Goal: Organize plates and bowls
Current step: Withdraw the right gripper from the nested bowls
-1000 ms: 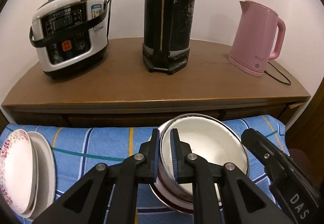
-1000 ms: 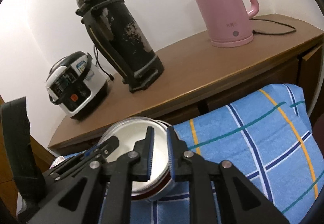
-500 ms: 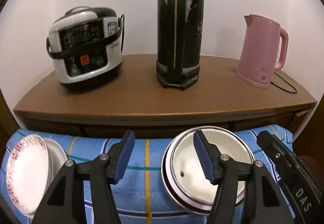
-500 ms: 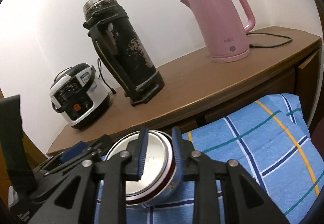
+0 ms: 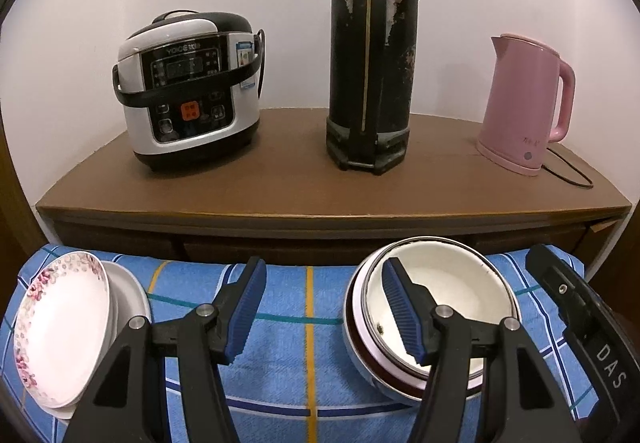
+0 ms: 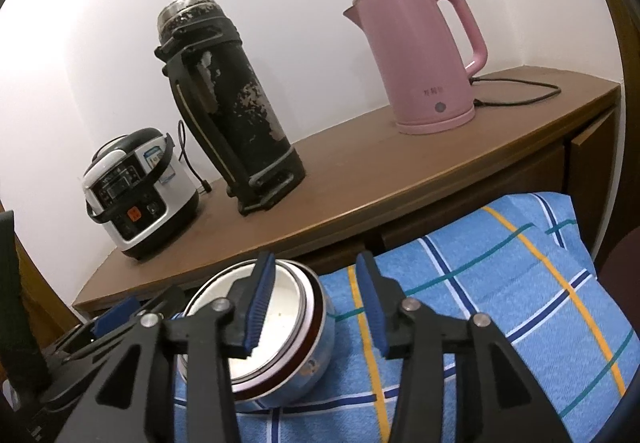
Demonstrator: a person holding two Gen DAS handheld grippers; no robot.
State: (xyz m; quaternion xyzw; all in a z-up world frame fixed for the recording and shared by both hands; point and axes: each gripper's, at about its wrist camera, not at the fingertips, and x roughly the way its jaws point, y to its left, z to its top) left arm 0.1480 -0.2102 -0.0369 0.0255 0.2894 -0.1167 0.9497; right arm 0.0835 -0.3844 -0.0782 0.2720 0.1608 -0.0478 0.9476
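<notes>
Both tongs now spreading wide after clamping the nested white enamel bowls w/ dark rim (image 5: 432, 319), so stack looking released, sitting on blue plaid cloth (image 5: 304, 327). Left gripper (image 5: 322, 309) gaping, empty, right pad overlapping the bowl rim. Right gripper (image 6: 316, 307) likewise empty, bowls (image 6: 276, 327) lying by its left finger. Floral-rimmed white plates (image 5: 60, 327) waiting far left.

Left claw (image 5: 322, 311): matte black plastic linkage arms, round silver pivot screws, ribbed blue pads (image 5: 404, 317) on the inner finger faces. Right claw (image 6: 316, 307): same build, black arms, silver screws, blue ribbed pads (image 6: 260, 303). Its black body carries white "DAS" lettering in the left wrist view.
</notes>
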